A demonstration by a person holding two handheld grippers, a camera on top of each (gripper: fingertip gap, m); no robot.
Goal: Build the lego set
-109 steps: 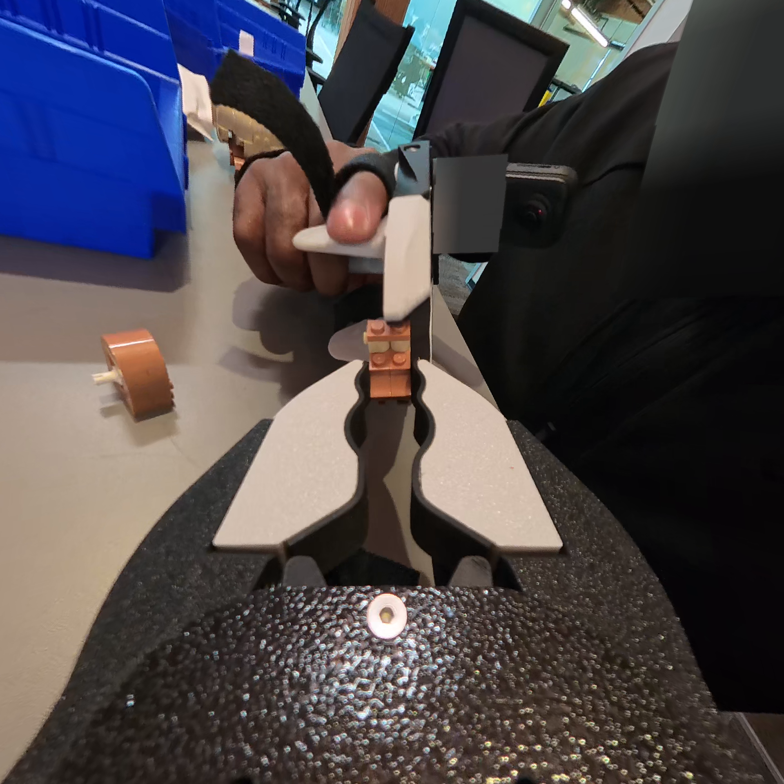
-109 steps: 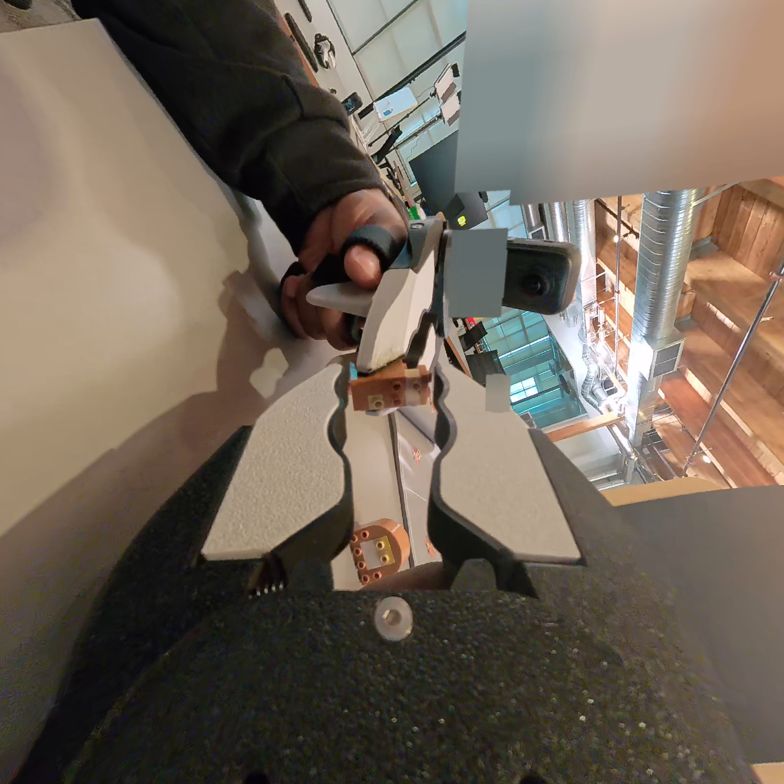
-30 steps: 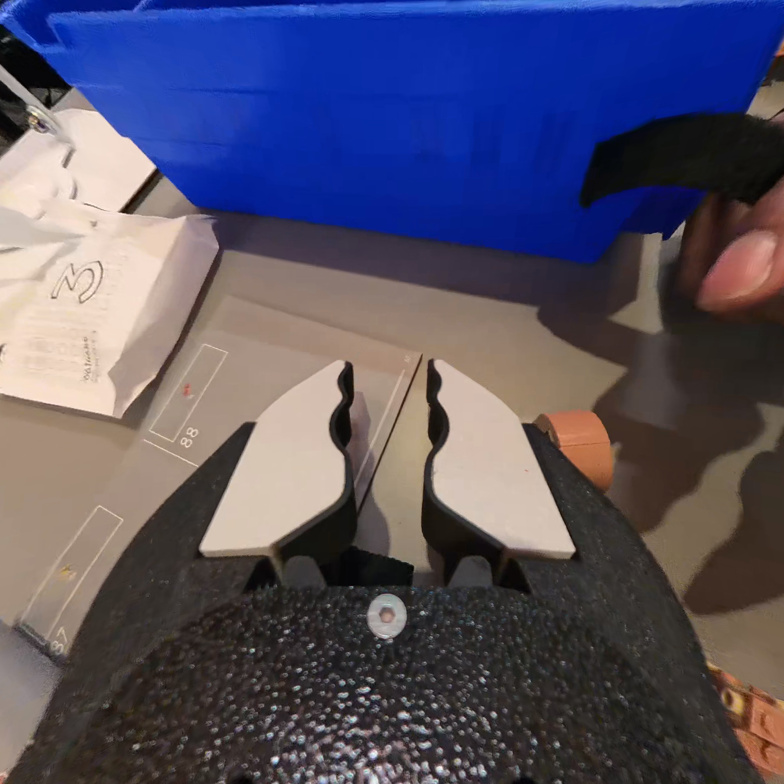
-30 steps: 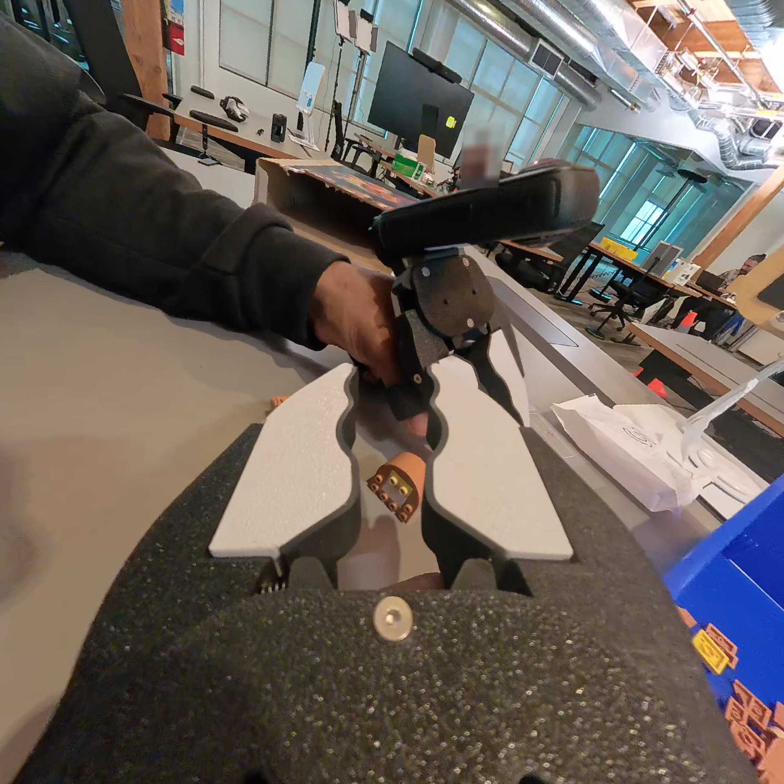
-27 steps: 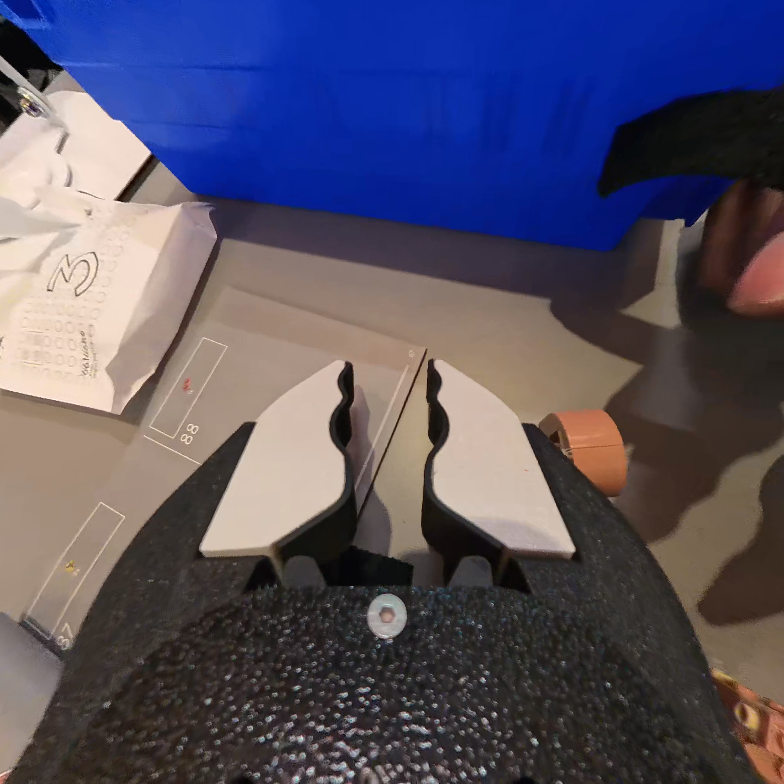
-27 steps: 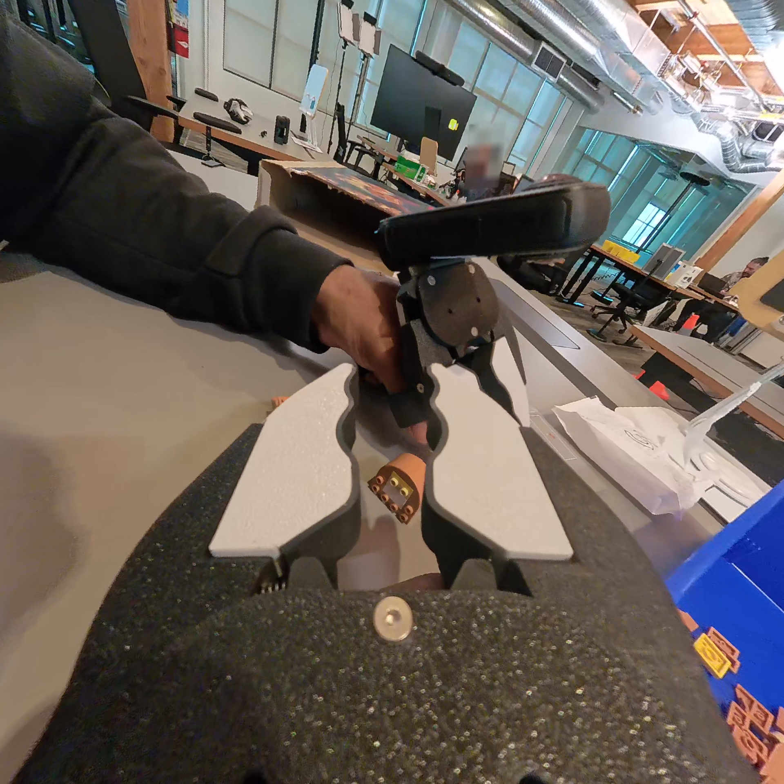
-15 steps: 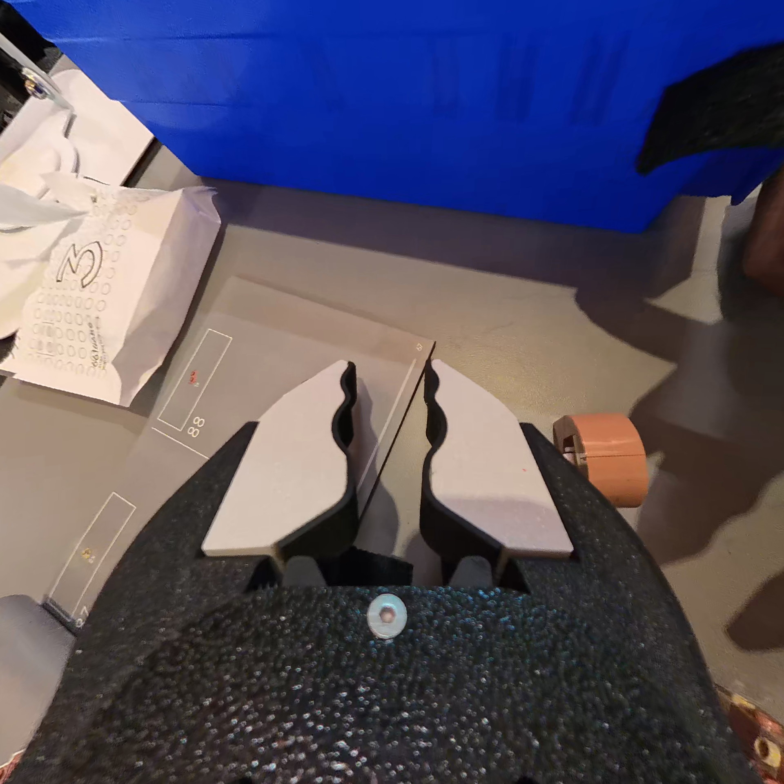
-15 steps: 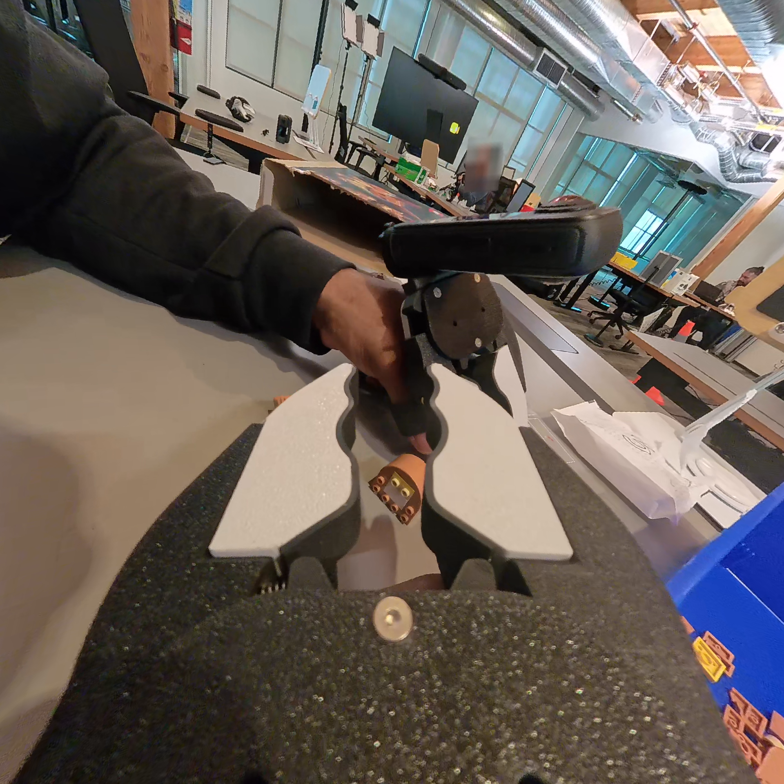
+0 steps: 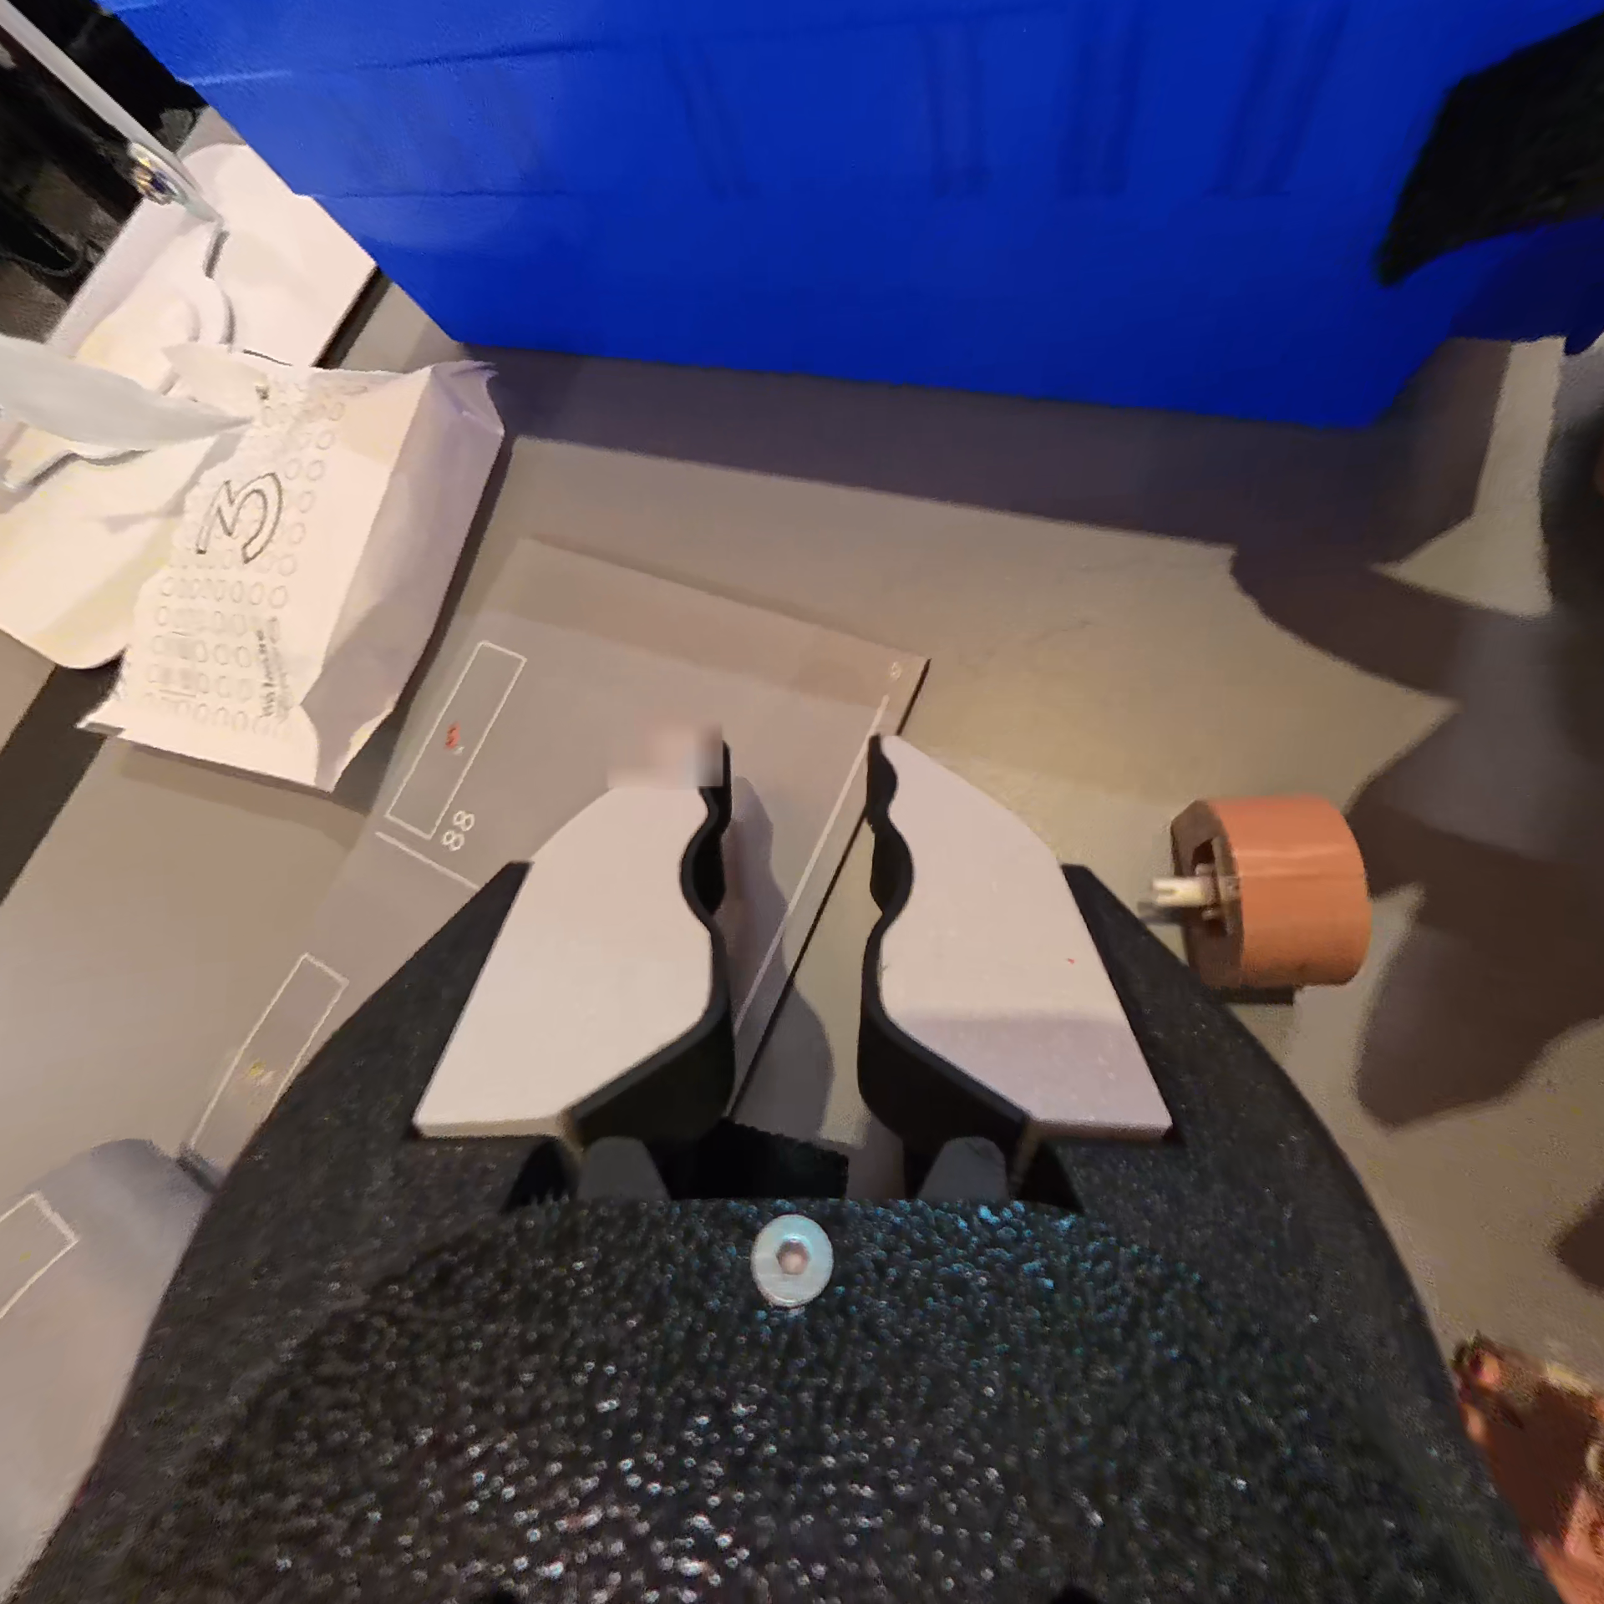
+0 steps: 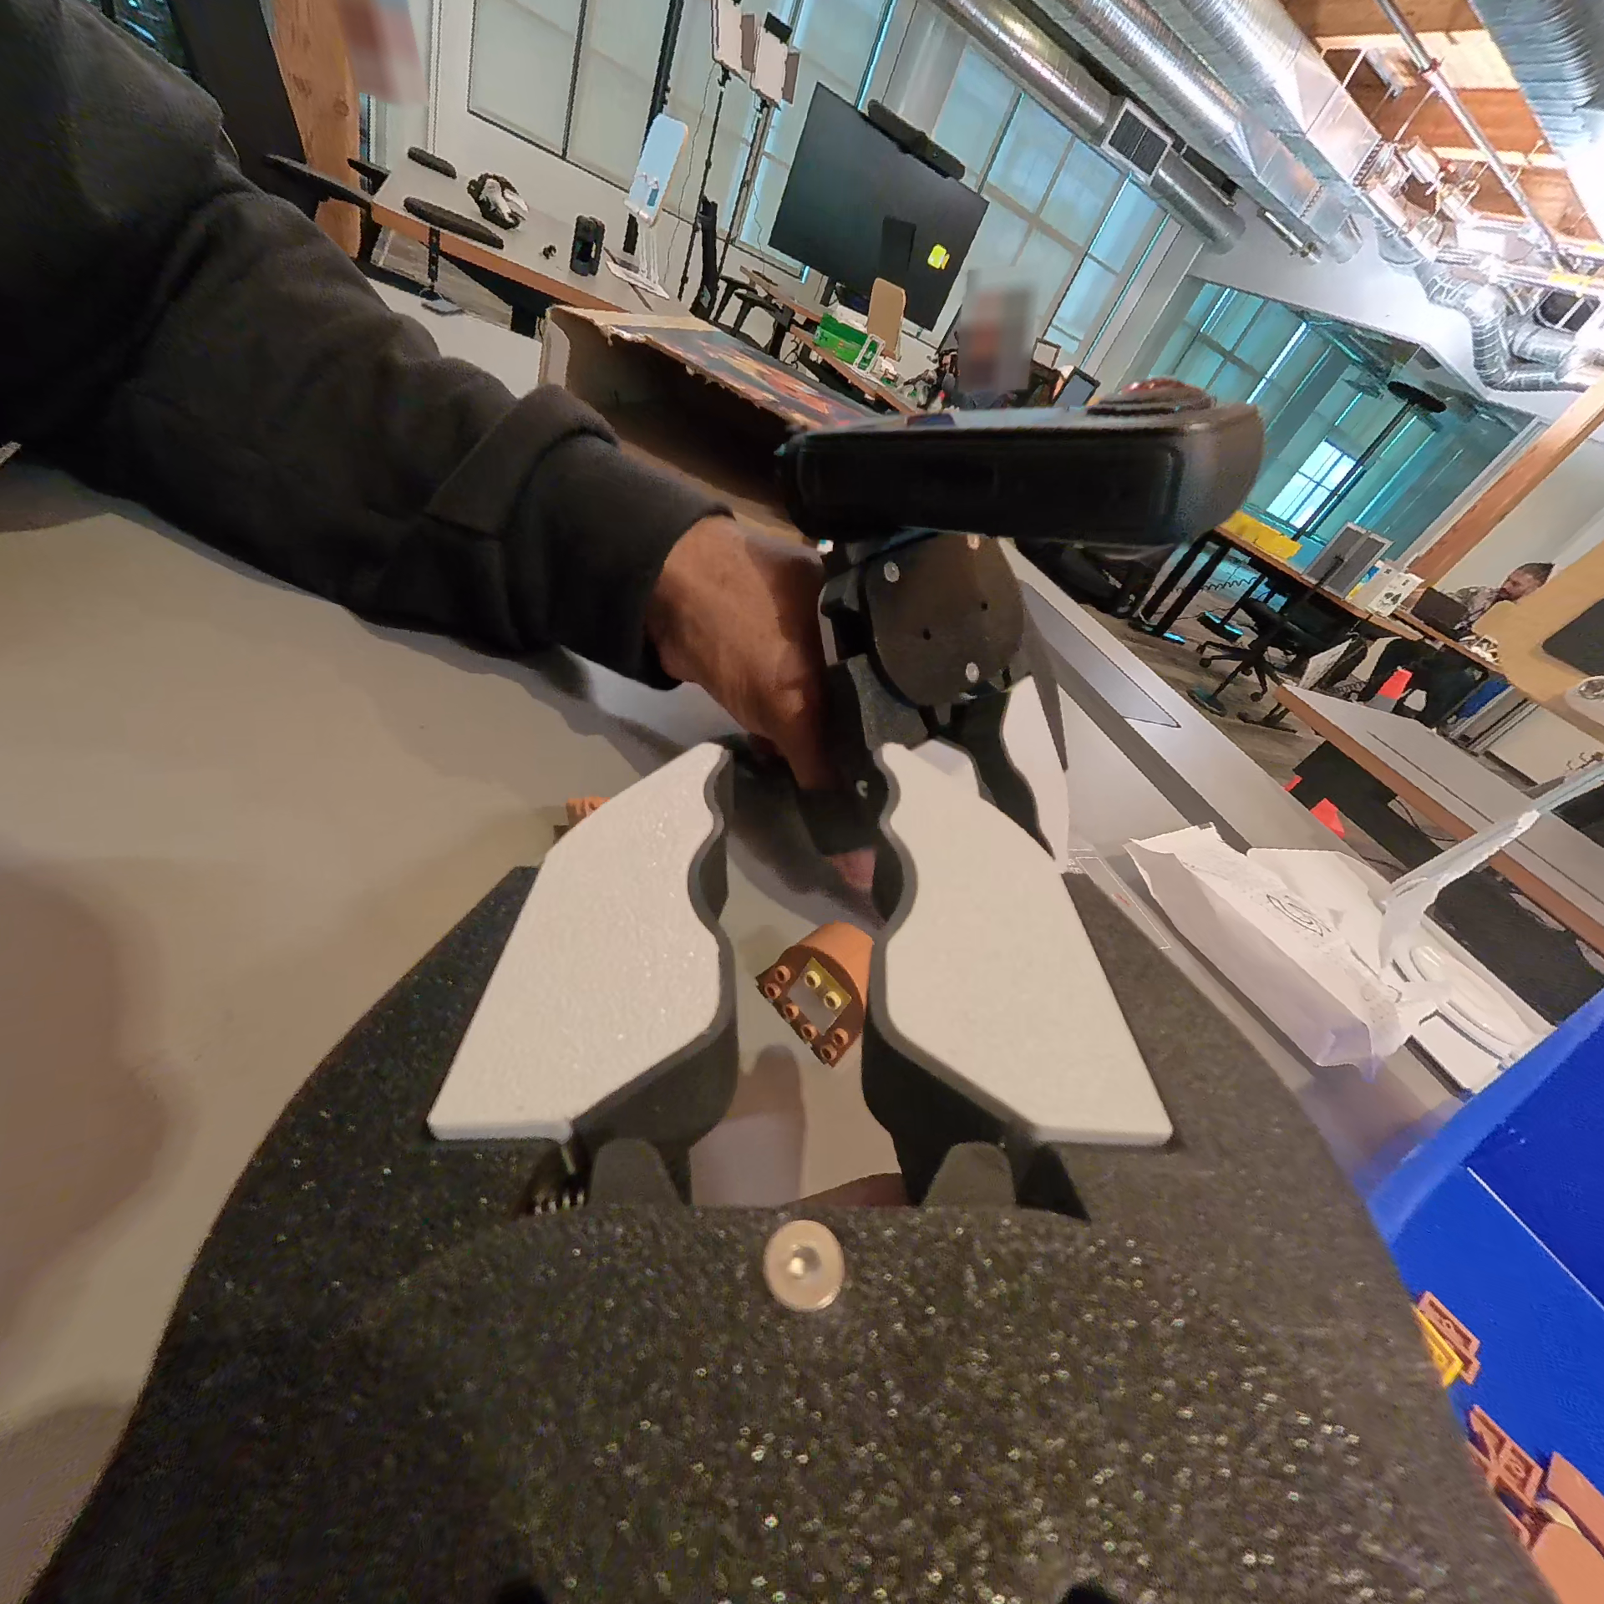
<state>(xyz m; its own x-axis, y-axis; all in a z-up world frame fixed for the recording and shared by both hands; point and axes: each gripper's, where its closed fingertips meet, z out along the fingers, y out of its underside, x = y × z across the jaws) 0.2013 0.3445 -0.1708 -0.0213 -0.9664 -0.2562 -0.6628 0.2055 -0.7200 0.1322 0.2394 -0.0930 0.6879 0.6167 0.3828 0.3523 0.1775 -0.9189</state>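
Left gripper (image 9: 798,764): jaws parted and empty, hovering over a thin grey printed sheet (image 9: 625,694) on the grey table (image 9: 1085,608), near a blue plastic bin (image 9: 781,191). A round terracotta brick wheel with a white axle stub (image 9: 1276,885) lies just to its right. Right gripper (image 10: 803,785): jaws parted, gripping nothing; a studded terracotta brick cylinder (image 10: 820,985) lies on the table between the fingers, contact unclear. Crumpled white paper bag (image 9: 286,573) sits at left.

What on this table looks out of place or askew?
The brown round piece lies tipped on its side beside the open left gripper, and a torn white paper bag sits crumpled by the blue bin.
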